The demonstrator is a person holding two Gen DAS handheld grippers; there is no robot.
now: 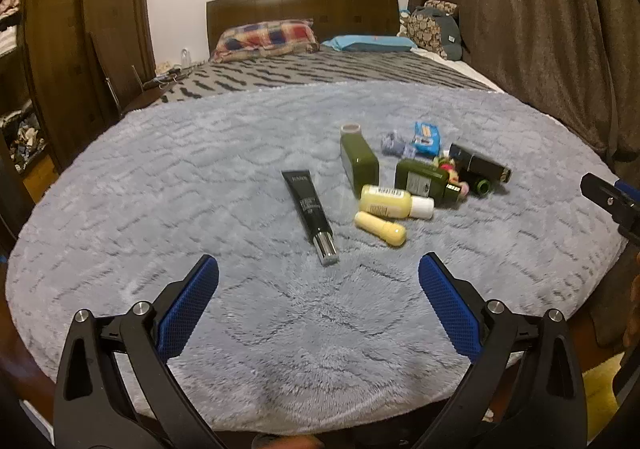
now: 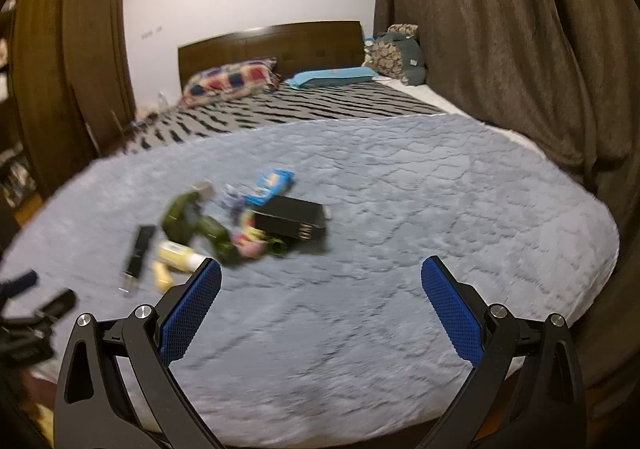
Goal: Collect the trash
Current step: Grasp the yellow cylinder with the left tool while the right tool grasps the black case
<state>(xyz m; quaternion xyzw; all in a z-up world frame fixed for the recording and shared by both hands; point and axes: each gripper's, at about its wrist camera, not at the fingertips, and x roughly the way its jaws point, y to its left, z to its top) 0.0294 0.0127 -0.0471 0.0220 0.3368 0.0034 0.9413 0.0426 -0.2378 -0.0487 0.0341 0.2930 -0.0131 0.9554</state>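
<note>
Two hand-held grippers hover over the foot of the bed, and neither carries anything. My left hand-held gripper (image 1: 318,277) has its blue pads spread wide above the fluffy grey-blue blanket (image 1: 160,189), aimed roughly at the black squeeze tube with a silver cap (image 1: 310,215), which lies alone, nearest to me, cap end pointing my way. I judge that is why I am lined up here: it is the easiest piece to take first, apart from the rest.

My right hand-held gripper (image 2: 320,277) is likewise wide and empty, off to the right side of the bed, with the pile ahead and to its left; its view is blurred, so finer detail there is uncertain.

The trash sits in a loose cluster right of the tube. A dark green flat bottle with a pale cap (image 1: 358,161) lies just beside a second dark green bottle with a label (image 1: 424,181). In front of these are a yellow bottle with a white cap (image 1: 394,202) and a small pale yellow bottle (image 1: 380,228), close together. Behind are a blue snack wrapper (image 1: 426,137), a crumpled bluish-purple wrapper (image 1: 394,145) and a black rectangular box (image 1: 478,163), with some small pink and green bits I cannot identify wedged between box and bottle.

No bin or bag is in either view, so I cannot tell where the pieces should go. The plush pile may let round bottles sink in, so I would close low on them.
</note>
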